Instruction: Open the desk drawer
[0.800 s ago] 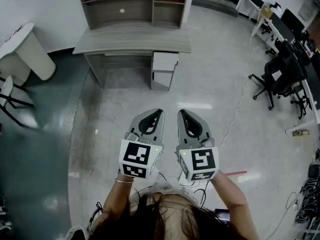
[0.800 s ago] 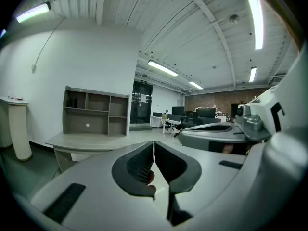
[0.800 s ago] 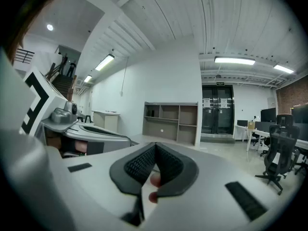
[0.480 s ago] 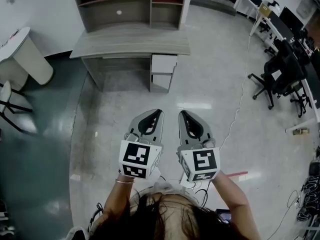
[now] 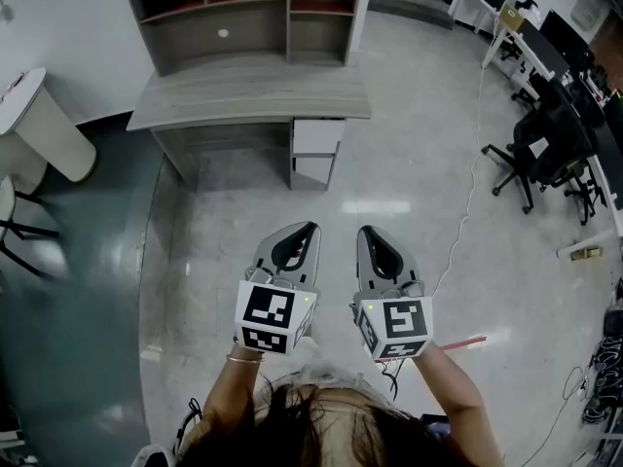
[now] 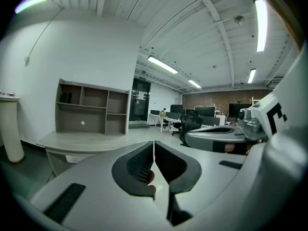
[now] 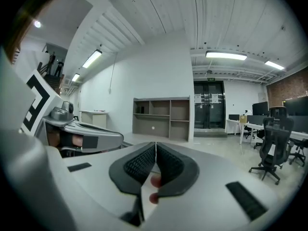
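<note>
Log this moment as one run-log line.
stage: drawer not yet reached | left claw: shut, empty | right claw: shut, empty | desk drawer: closed, untouched, well ahead of both claws

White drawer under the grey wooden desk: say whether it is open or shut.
Shut: the white drawer sits flush under the grey wooden desk, nothing pulled out.

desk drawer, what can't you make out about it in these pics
- Head view: the desk drawer is far off and too small to show a handle or any gap at its front.
- Left gripper view: only the top of the desk shows; the drawer below is hidden by the body of the shut left claw.
- Right gripper view: the shelf unit shows, but the drawer is hidden behind the shut right claw.
</note>
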The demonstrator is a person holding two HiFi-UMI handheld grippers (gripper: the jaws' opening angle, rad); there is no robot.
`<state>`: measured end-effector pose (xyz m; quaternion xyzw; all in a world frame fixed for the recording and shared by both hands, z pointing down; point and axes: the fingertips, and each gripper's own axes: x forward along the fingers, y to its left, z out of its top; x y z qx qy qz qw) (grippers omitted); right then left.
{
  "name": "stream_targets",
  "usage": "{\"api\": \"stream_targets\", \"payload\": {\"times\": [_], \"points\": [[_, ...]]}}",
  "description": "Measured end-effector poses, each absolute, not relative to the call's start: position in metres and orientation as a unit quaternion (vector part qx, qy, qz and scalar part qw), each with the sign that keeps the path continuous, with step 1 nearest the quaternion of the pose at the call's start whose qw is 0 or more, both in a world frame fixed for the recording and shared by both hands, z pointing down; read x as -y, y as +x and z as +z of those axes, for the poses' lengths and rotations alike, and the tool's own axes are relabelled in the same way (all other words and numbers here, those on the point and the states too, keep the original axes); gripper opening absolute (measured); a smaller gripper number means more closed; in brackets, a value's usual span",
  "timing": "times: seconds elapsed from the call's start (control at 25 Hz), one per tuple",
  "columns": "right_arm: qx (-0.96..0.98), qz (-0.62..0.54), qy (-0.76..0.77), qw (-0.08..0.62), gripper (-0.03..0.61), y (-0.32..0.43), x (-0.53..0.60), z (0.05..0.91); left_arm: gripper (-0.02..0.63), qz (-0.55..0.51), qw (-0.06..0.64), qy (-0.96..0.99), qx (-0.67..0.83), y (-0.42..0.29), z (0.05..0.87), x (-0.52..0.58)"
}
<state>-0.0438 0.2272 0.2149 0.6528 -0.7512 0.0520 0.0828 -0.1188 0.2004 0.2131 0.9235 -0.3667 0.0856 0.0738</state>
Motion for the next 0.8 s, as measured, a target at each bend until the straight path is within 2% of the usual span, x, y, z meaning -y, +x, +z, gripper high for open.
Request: {"api": "stream_targets", "payload": {"times": [0.4, 0.8], "points": [[0.736, 0.069, 0.669, 0.070, 0.023, -0.024, -0.186, 0.227, 0.018, 0.095, 0.078, 0.924, 0.363, -0.110, 0.223, -0.158], [0.734, 0.057, 0.673, 0.074, 0.023, 0.014, -0.098, 0.234, 0.018, 0.087, 0.087, 0.922, 0.367, -0.081, 0.223, -0.073]]}}
